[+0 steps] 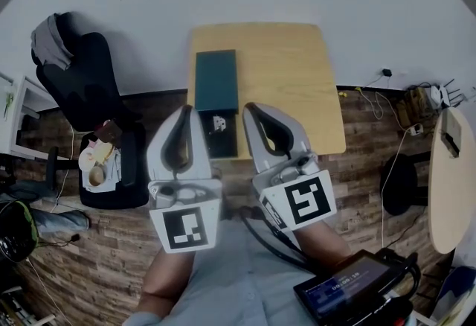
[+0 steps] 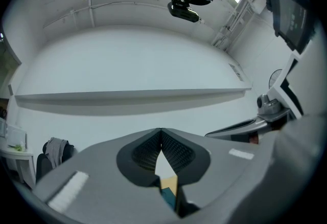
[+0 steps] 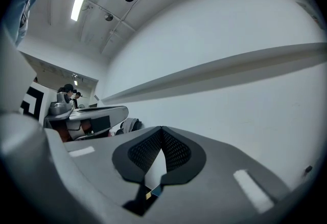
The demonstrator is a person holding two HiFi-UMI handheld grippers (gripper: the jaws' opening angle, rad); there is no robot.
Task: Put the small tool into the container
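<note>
On the wooden table (image 1: pixel 290 79) lies a teal container (image 1: pixel 216 80). A black tray part (image 1: pixel 223 140) adjoins its near end. A small white tool (image 1: pixel 219 123) rests on that black part. My left gripper (image 1: pixel 186 112) is held above the table's near edge, just left of the tool, with its tips touching and nothing held. My right gripper (image 1: pixel 251 107) hangs just right of the tool, also shut and empty. In the left gripper view the closed jaws (image 2: pixel 161 130) point up at a white wall. The right gripper view shows its closed jaws (image 3: pixel 162 128) the same way.
A black office chair (image 1: pixel 82 79) with grey cloth stands at the left, with a cluttered black seat (image 1: pixel 104 164) nearer. At the right are a black stool (image 1: pixel 398 183), a round pale table (image 1: pixel 450 183) and floor cables (image 1: pixel 379 105). A screen device (image 1: pixel 349 291) sits at my waist.
</note>
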